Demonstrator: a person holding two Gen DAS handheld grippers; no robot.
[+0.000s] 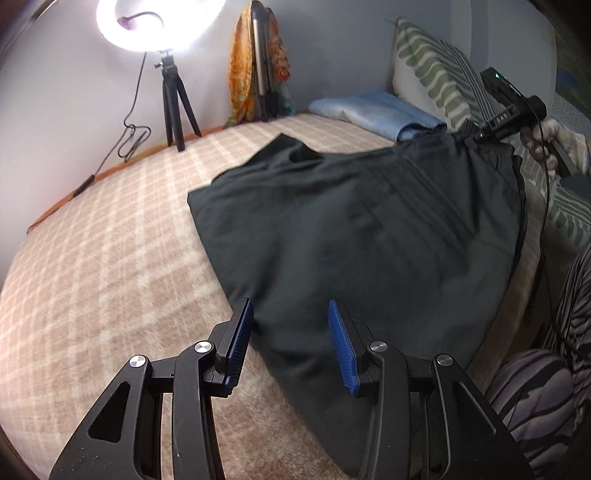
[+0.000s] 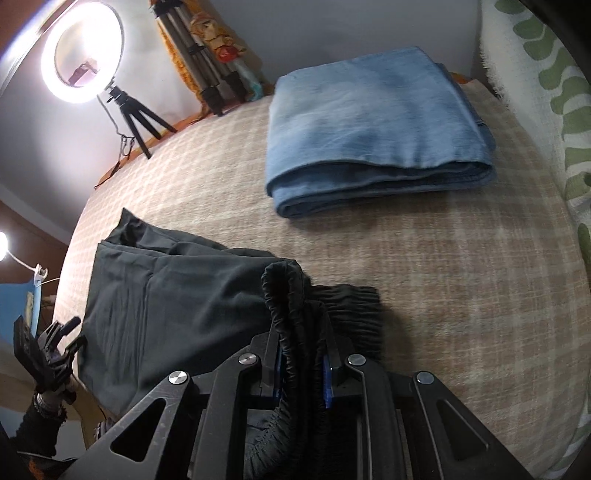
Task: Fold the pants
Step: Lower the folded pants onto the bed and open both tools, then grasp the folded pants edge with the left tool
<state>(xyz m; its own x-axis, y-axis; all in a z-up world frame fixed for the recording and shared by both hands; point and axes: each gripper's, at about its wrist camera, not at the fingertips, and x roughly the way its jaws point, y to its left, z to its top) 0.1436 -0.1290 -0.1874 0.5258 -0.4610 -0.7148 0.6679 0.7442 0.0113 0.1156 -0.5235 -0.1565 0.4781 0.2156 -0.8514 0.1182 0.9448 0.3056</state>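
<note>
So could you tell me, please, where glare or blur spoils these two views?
Left wrist view: the ring light blows out to white at the top, and the dark pants look smeared. Right wrist view: the ring light glares too, the blue towel is slightly soft, and fisheye bends the bed.

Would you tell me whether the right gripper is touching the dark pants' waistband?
Touching: the right wrist view shows the right gripper with its jaws clamped on the pants' gathered waistband.
</note>
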